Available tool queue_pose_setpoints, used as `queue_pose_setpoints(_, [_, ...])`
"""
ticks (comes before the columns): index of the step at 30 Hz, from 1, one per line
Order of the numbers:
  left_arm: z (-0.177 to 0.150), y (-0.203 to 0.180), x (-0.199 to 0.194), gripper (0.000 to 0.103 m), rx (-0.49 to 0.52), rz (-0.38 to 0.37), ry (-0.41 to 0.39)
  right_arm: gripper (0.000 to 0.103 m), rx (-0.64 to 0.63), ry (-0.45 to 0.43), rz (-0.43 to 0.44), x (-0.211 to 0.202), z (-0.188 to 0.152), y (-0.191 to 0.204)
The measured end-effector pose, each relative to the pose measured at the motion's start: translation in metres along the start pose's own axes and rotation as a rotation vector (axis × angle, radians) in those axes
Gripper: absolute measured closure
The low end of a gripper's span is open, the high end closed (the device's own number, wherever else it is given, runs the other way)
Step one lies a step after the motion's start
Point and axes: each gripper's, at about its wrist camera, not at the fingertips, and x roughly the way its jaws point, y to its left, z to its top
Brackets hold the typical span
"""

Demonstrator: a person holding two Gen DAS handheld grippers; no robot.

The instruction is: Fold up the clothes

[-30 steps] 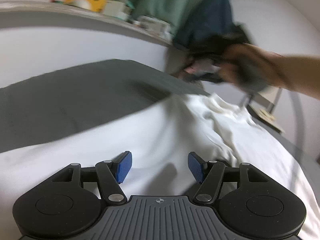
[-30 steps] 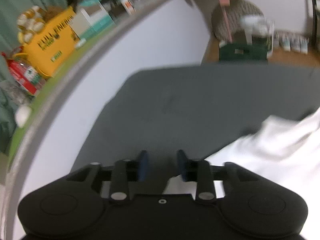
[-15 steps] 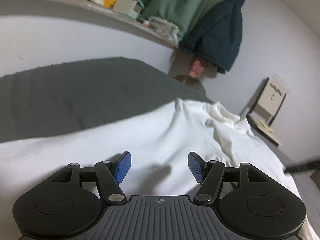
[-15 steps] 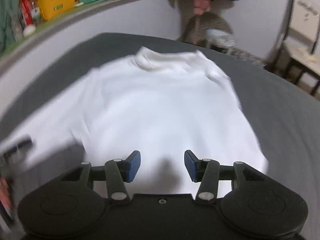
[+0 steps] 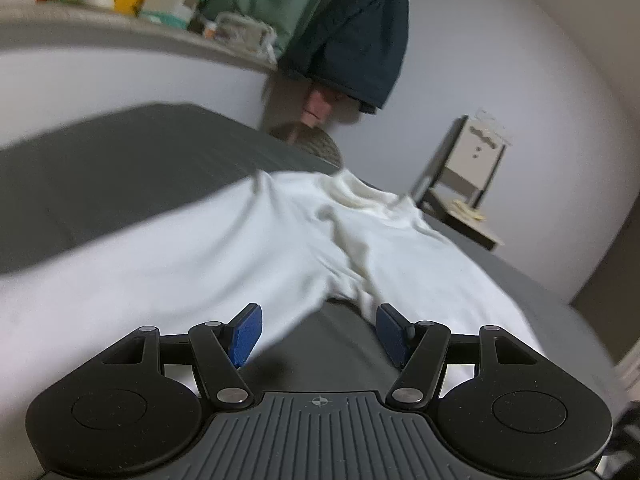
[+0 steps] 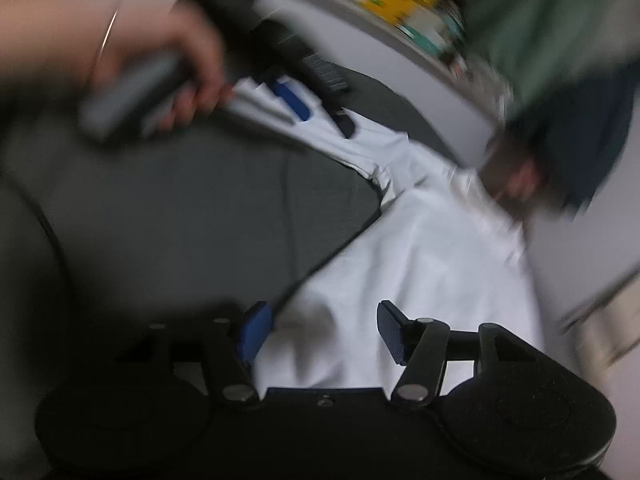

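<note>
A white long-sleeved shirt (image 5: pixel 224 248) lies spread on the dark grey bed (image 5: pixel 120 160), collar toward the far end. My left gripper (image 5: pixel 318 334) is open, low over the gap where sleeve meets body, holding nothing. In the blurred right wrist view the shirt (image 6: pixel 432 264) runs away from my right gripper (image 6: pixel 320 332), which is open over the shirt's lower left edge. The left gripper (image 6: pixel 316 112) shows there too, in a hand, over the sleeve (image 6: pixel 320 132).
A shelf (image 5: pixel 132 36) along the white wall holds a yellow bag and boxes. A dark blue jacket (image 5: pixel 360 40) and green curtain hang at the corner. A small chair (image 5: pixel 468 176) stands past the bed's far right.
The left gripper has dropped back from the shirt's body to the armpit gap. The right gripper has swung fast to the shirt's lower edge and now faces the left hand.
</note>
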Motion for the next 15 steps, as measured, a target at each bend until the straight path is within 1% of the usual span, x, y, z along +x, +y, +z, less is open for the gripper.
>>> queue_pose_setpoints(1, [-0.002, -0.001, 0.000, 0.040, -0.005, -0.017, 0.007, 0.047, -0.029, 0.000, -0.019, 0.006, -0.002, 0.005])
queue_pose_setpoints(3, [-0.007, -0.003, 0.001, 0.040, -0.003, -0.033, 0.019, 0.060, 0.015, 0.000, -0.008, 0.015, -0.009, 0.002])
queue_pose_setpoints(4, [-0.009, -0.003, 0.003, 0.040, -0.001, -0.039, 0.026, 0.071, 0.067, -0.011, 0.014, 0.017, -0.013, -0.003])
queue_pose_setpoints(5, [-0.011, -0.004, 0.005, 0.040, 0.001, -0.044, 0.030, 0.085, 0.115, -0.019, 0.029, 0.017, -0.015, -0.010])
queue_pose_setpoints(7, [-0.012, -0.002, 0.008, 0.040, -0.005, -0.061, 0.033, 0.099, 0.204, -0.041, 0.041, 0.013, -0.016, -0.020])
queue_pose_setpoints(9, [-0.012, 0.003, 0.011, 0.040, -0.041, -0.083, 0.032, 0.099, 0.357, -0.083, 0.049, -0.003, -0.022, -0.042])
queue_pose_setpoints(11, [-0.013, 0.008, 0.012, 0.040, -0.087, -0.109, 0.027, 0.099, 0.586, -0.118, 0.057, -0.014, -0.035, -0.079])
queue_pose_setpoints(14, [-0.011, 0.013, 0.014, 0.040, -0.127, -0.129, 0.023, 0.099, 0.910, -0.123, 0.011, -0.017, -0.071, -0.132])
queue_pose_setpoints(15, [-0.011, 0.014, 0.014, 0.040, -0.132, -0.131, 0.019, 0.099, 1.004, -0.100, -0.019, -0.013, -0.085, -0.148])
